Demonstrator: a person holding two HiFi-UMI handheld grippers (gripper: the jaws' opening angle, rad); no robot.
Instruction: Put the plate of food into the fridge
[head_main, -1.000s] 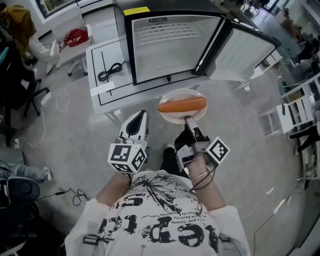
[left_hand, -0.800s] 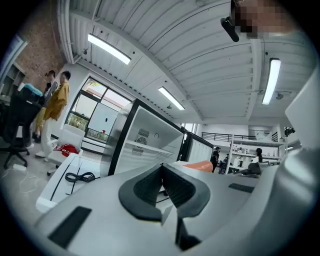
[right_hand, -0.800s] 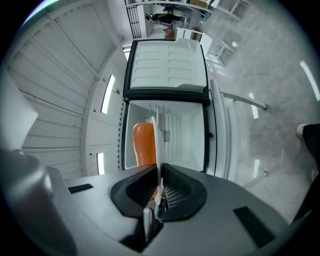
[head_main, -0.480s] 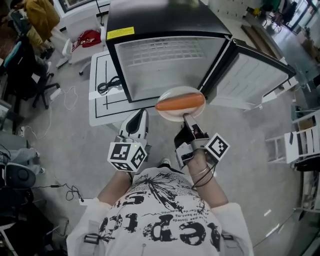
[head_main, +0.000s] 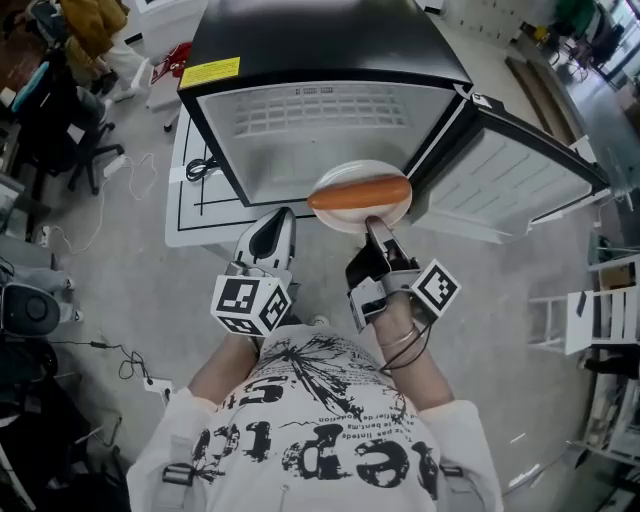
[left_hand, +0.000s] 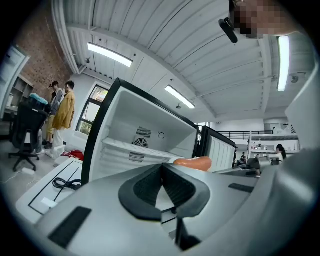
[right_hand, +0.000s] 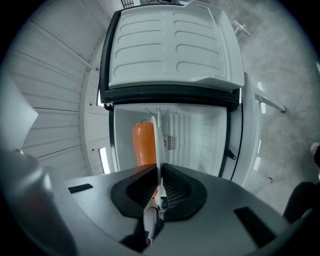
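Firstly, at far left, black cable (head_main: 200, 168): lies on the white desk (head_main: 190, 220) beside the fridge. Left gripper (head_main: 278, 225): jaws closed together with nothing between them, pointing toward the fridge. Fridge (head_main: 320, 125): black shell, white inside, standing open. Plate (head_main: 345, 172): white, carries an orange sausage (head_main: 360, 195), held at the front edge of the fridge opening. Right gripper (head_main: 376, 230): clamped on the plate's near rim. Fridge door (head_main: 510, 180): swung wide to the right.
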